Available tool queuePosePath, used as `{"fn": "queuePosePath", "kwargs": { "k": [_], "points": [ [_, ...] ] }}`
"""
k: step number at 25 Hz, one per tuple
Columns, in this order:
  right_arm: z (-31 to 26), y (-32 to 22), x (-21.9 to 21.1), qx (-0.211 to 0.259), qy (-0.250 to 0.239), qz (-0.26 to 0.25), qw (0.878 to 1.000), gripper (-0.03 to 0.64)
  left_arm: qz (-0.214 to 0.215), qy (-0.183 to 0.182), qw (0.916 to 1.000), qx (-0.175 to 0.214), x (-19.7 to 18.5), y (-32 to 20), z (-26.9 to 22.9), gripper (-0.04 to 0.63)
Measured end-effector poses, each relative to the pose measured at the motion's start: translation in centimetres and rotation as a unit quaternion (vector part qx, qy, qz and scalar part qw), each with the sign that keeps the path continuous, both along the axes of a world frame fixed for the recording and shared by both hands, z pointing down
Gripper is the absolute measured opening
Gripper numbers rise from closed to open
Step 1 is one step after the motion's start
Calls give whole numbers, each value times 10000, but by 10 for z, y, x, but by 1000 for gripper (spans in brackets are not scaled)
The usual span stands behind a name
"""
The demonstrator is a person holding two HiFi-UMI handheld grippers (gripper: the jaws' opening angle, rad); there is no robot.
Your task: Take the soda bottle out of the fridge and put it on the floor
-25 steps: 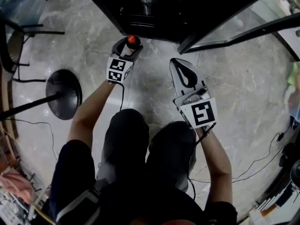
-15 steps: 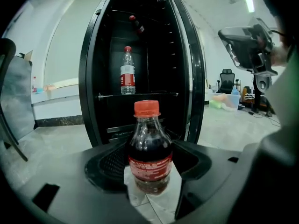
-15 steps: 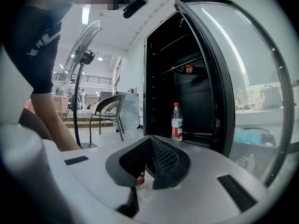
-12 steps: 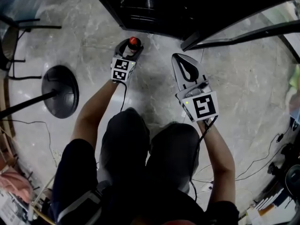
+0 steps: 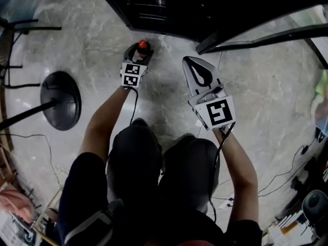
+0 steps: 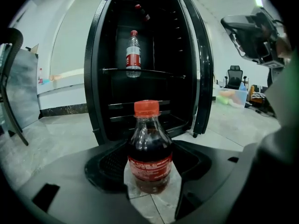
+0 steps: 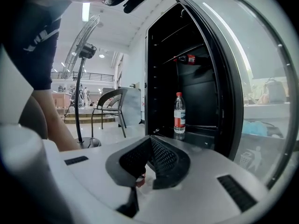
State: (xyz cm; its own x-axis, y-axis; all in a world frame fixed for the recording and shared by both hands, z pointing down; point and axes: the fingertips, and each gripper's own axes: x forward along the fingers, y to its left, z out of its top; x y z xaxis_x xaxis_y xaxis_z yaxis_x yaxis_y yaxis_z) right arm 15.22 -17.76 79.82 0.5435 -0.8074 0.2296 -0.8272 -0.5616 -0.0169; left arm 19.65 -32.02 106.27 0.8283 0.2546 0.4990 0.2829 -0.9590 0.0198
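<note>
The left gripper (image 5: 139, 49) pinches the soda bottle (image 6: 149, 148), which is upright with its base on the marble floor (image 5: 102, 35) before the open fridge (image 6: 98, 78). The right gripper (image 5: 189, 63) has its jaws pressed together and is empty. A water bottle (image 6: 133, 54) stands on a shelf. A fan base (image 5: 60, 100) lies to the left. The head view cuts the fridge off.

one soda bottle (image 6: 150, 148), two other bottles (image 6: 133, 52) (image 6: 142, 12), one fridge (image 6: 97, 78), two tools (image 5: 142, 49) (image 5: 190, 63), one standing fan (image 7: 83, 48)

The soda bottle (image 6: 149, 146) is clear, glossy plastic. The floor (image 5: 97, 45) looks like polished, veined stone; the fridge (image 6: 99, 78) frame shines glossy black.
</note>
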Motion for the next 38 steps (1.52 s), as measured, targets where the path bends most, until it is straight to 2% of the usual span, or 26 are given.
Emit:
{"fn": "queuePosePath", "kwargs": {
  "k": [14, 23, 27, 38],
  "points": [
    [15, 2, 2, -19, -74, -7, 10000, 17, -107, -157, 9998, 52, -6, -3, 33, 302],
    [35, 1, 4, -59, -238, 14, 9997, 17, -39, 101, 9999, -72, -10, -6, 42, 302],
    [36, 0, 3, -44, -266, 4, 9996, 17, 74, 213, 9997, -3, -15, -5, 36, 305],
    [36, -1, 2, -34, -284, 5, 9996, 17, 254, 104, 9995, 175, -19, -2, 38, 311]
  ]
}}
